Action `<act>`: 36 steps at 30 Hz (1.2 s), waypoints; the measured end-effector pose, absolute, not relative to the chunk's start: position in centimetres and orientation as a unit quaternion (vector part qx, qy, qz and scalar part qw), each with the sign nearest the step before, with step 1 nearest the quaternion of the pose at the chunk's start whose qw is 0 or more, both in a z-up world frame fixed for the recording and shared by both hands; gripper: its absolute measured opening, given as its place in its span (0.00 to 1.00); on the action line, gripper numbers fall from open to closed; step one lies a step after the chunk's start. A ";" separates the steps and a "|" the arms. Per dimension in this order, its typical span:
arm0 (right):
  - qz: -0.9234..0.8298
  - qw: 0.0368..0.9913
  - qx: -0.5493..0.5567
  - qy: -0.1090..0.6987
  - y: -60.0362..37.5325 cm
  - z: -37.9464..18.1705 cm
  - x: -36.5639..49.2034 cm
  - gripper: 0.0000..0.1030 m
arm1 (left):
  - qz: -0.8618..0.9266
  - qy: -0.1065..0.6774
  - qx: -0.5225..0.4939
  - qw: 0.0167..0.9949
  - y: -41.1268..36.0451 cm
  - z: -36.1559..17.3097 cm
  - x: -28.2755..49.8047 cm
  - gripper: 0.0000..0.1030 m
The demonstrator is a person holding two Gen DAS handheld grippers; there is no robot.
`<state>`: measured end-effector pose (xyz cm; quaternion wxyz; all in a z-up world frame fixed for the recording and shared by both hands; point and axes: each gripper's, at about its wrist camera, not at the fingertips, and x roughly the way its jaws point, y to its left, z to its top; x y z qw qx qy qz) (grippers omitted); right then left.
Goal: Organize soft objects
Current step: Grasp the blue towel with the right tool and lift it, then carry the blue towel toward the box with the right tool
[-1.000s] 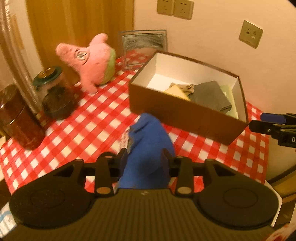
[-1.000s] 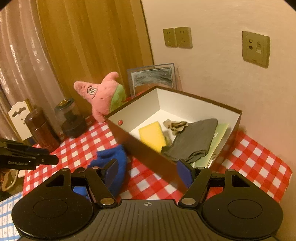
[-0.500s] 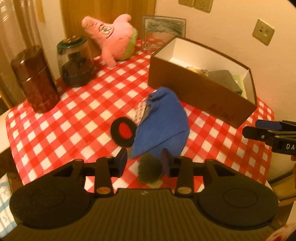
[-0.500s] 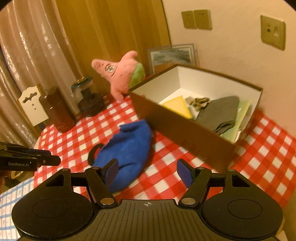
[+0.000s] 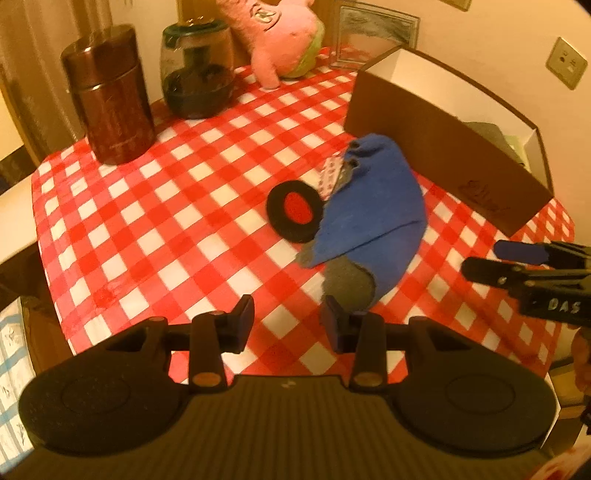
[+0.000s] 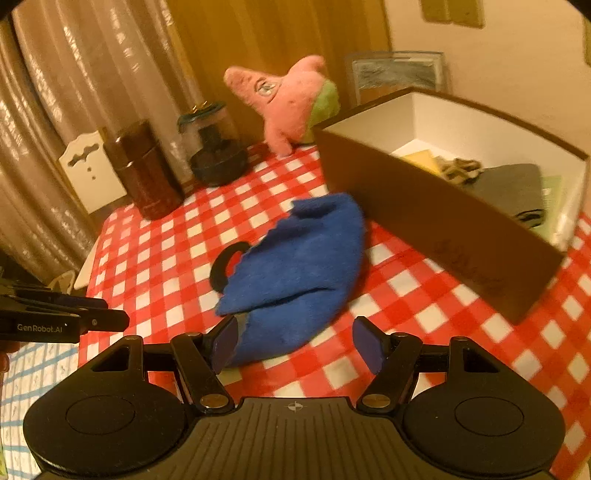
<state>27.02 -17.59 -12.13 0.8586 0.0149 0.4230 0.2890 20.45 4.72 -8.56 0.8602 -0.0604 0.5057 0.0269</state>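
Note:
A blue soft cloth item (image 5: 373,218) with a grey end (image 5: 349,284) lies on the checked tablecloth beside the brown box (image 5: 443,144); it also shows in the right wrist view (image 6: 295,266). A black ring pad with a red centre (image 5: 293,212) lies against its left side. My left gripper (image 5: 288,325) is open and empty, just short of the grey end. My right gripper (image 6: 295,343) is open and empty, close over the near end of the blue item. The brown box (image 6: 424,221) holds a yellow sponge (image 6: 421,158) and a grey cloth (image 6: 509,188).
A pink star plush (image 5: 280,33) leans at the back of the table, seen also in the right wrist view (image 6: 288,103). A brown canister (image 5: 110,96) and a glass jar (image 5: 199,70) stand at the back left. A picture frame (image 5: 373,37) leans on the wall.
My left gripper let go of the blue item and pulled back, leaving it on the table. My right gripper has drawn back and lowered toward the blue item.

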 end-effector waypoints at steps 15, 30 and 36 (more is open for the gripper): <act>0.279 0.839 -0.054 0.464 -9.6 -19.4 29.4 0.45 | 0.042 0.527 -0.085 0.845 7.5 -11.5 21.1 0.36; 0.228 0.929 0.041 0.290 -16.6 -7.4 30.4 0.01 | 0.025 0.516 -0.093 0.851 7.3 -11.3 21.2 0.36; 0.227 0.953 0.060 0.190 -18.9 -0.7 30.5 0.01 | 0.015 0.509 -0.093 0.856 6.6 -10.9 20.9 0.36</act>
